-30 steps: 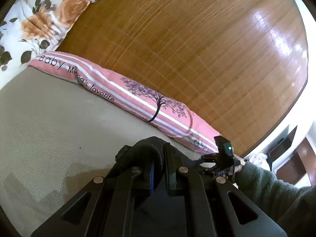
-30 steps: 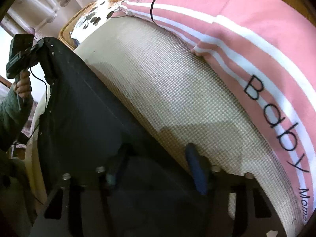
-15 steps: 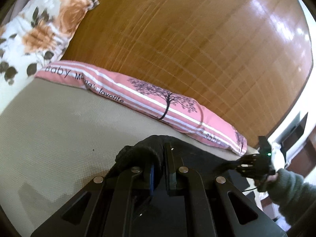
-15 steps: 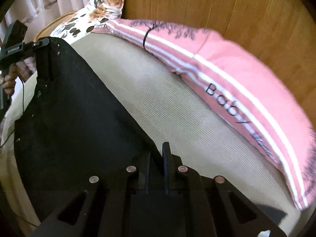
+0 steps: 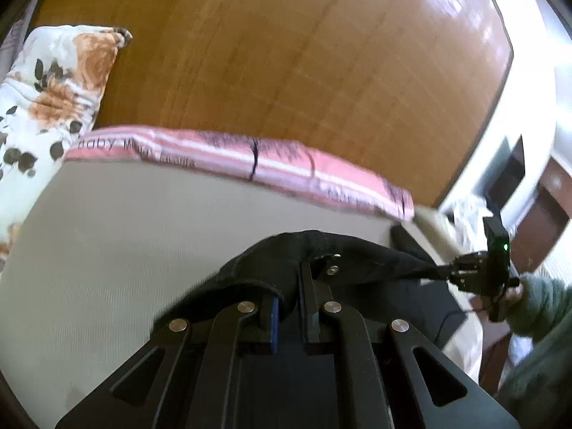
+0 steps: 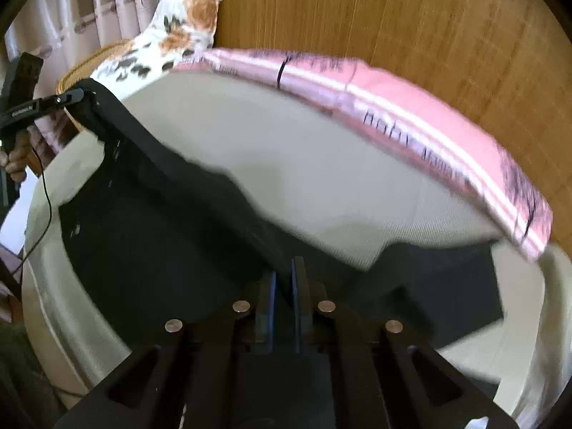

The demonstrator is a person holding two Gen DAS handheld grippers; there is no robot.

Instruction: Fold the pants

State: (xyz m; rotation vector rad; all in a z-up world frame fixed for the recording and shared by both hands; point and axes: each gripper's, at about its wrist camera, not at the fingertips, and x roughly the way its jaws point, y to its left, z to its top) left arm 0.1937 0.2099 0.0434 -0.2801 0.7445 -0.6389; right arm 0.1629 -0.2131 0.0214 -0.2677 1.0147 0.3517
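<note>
Black pants (image 6: pixel 153 228) hang stretched between my two grippers above a beige bed (image 6: pixel 321 164). My left gripper (image 5: pixel 289 282) is shut on one bunched end of the pants (image 5: pixel 271 264). My right gripper (image 6: pixel 282 279) is shut on the other end of the raised edge. In the right wrist view the left gripper (image 6: pixel 77 95) shows at far left holding the cloth up. In the left wrist view the right gripper (image 5: pixel 434 271) shows at far right, pulling the edge taut. A pant leg (image 6: pixel 447 286) lies flat on the bed to the right.
A long pink striped pillow (image 6: pixel 411 107) lies along the wooden headboard (image 6: pixel 393 18). A floral pillow (image 5: pixel 46 82) sits at the bed's left end, with curtains (image 6: pixel 82 10) behind it. The bed's edge (image 6: pixel 43 286) curves round the near side.
Both grippers have lifted and pulled apart with the pants, so the cloth now hangs higher and tauter. The right gripper, open a second ago, has shut on the cloth.
</note>
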